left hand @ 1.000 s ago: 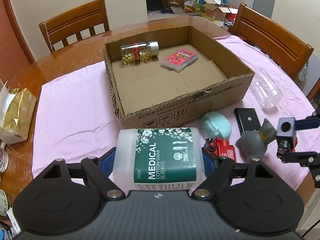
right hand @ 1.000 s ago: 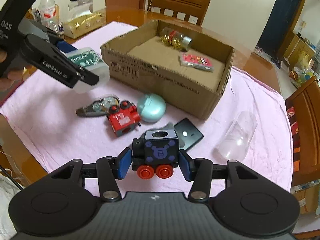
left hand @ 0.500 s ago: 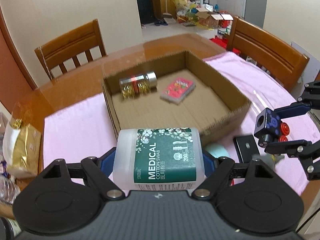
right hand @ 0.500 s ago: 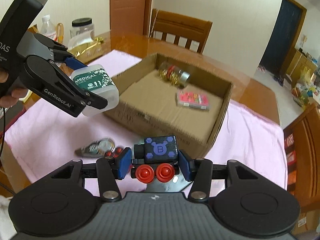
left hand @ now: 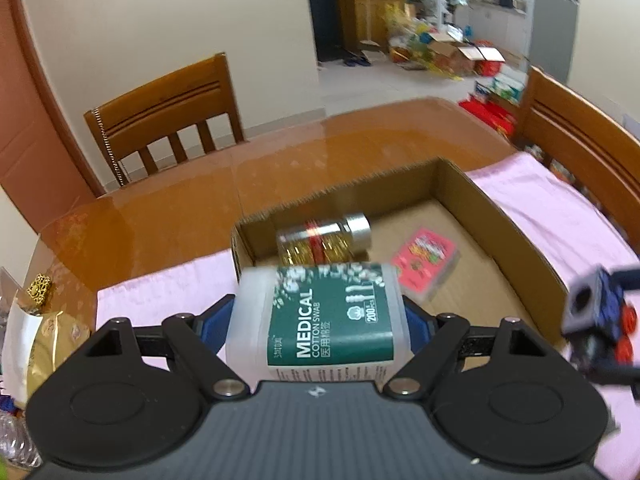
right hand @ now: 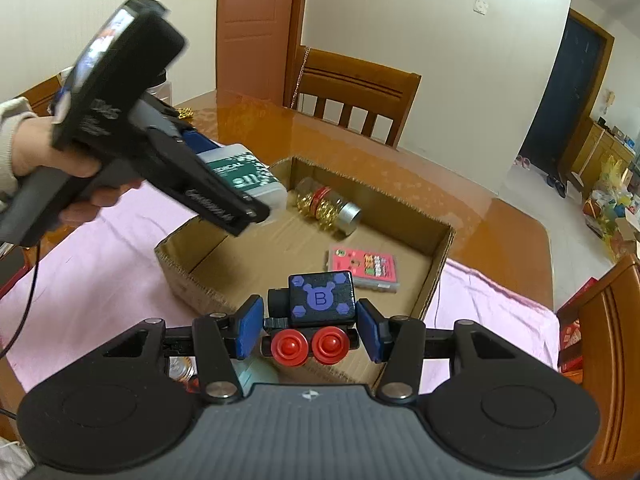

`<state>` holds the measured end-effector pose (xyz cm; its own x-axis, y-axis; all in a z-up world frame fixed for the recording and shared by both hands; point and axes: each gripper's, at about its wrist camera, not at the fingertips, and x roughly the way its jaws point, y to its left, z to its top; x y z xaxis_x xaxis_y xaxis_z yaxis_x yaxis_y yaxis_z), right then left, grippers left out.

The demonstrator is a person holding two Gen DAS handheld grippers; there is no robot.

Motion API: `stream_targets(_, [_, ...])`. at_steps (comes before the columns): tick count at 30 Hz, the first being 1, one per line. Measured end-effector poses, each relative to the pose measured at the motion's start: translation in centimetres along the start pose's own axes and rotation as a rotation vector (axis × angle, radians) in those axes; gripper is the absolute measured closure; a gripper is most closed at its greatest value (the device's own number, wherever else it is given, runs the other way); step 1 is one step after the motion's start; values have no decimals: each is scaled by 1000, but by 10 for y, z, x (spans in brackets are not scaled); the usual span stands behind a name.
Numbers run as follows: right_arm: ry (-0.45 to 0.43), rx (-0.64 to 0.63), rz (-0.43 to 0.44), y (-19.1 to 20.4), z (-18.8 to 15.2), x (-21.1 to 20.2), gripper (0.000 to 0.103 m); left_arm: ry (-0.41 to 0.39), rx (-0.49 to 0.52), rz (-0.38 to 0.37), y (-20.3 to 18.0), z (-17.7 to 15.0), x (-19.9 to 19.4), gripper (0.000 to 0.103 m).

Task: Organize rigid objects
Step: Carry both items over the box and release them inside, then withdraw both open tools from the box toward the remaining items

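My left gripper [left hand: 320, 316] is shut on a white cotton swab box [left hand: 328, 320] with a green MEDICAL label, held in the air over the near left wall of the open cardboard box [left hand: 516, 220]. It also shows in the right wrist view [right hand: 244, 176]. My right gripper [right hand: 310, 326] is shut on a dark blue toy train block [right hand: 320, 300] with red wheels, held above the box's near edge [right hand: 192, 280]. Inside the box lie a glass jar of gold beads [left hand: 324, 240] and a pink flat case [left hand: 424, 264].
The box sits on a pink cloth [left hand: 560, 208] over a round wooden table [left hand: 280, 168]. Wooden chairs [left hand: 168, 108] stand at the far side and at the right [left hand: 580, 136]. A gold packet [left hand: 48, 332] lies at the left edge. Small items peek out under my right gripper [right hand: 184, 372].
Both grippers have risen and moved forward over the cardboard box, each still holding its object. The loose items on the cloth have dropped out of sight below.
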<state>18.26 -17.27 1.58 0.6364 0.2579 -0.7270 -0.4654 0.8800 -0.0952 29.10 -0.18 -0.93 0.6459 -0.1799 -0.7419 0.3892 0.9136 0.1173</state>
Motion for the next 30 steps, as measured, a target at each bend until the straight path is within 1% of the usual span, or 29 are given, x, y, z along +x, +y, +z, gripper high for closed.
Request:
stream_targets(1, [0,-2,2,-1,2,2,47,-2,-21,3,3,4,5,8])
stream_targets(2, [-1,-3,3,-3,4,4,47,-6,-36,8,5,6,7,7])
stream_targets(3, [-1,-3,1,-5,6,6,47,-18,-48,14,6,8,9,7])
stream_targets(8, [7,-2,7,-15,13,20,47,-18,-72,24,12,10,4,6])
stream_targets(13, [17,-3,5,-26,22,39,47,-16,-95,37,23,-1,-16,4])
stream_targets(15, [24,-1,7,-30,26,47,47,-24,-104,54,27,-6,-25,4])
stream_targets(19, [28,3,12,-36,35,60,47,-40,-129,60,35,-16,-43,4])
stream_targets(23, [22,6,7,-39,45,70,46,-51,-146,85,39,-25,-53,4])
stream_targets(24, [13,9,6,-39,48,71,35,-50,-156,84,40,-27,-55,4])
stream_targets(25, [8,13,6,-40,50,71,16,-48,-164,81,40,-29,-56,4])
stream_targets(26, [-3,17,0,-40,52,70,10,-46,-170,81,40,-32,-57,4])
stream_targets(27, [-29,16,-9,-39,53,68,0,-45,-173,83,40,-35,-60,4])
stream_targets(29, [-56,11,-15,-38,55,62,0,-43,-168,85,38,-39,-61,4])
stream_targets(30, [-51,12,-14,-38,55,61,0,-42,-165,86,37,-41,-62,4])
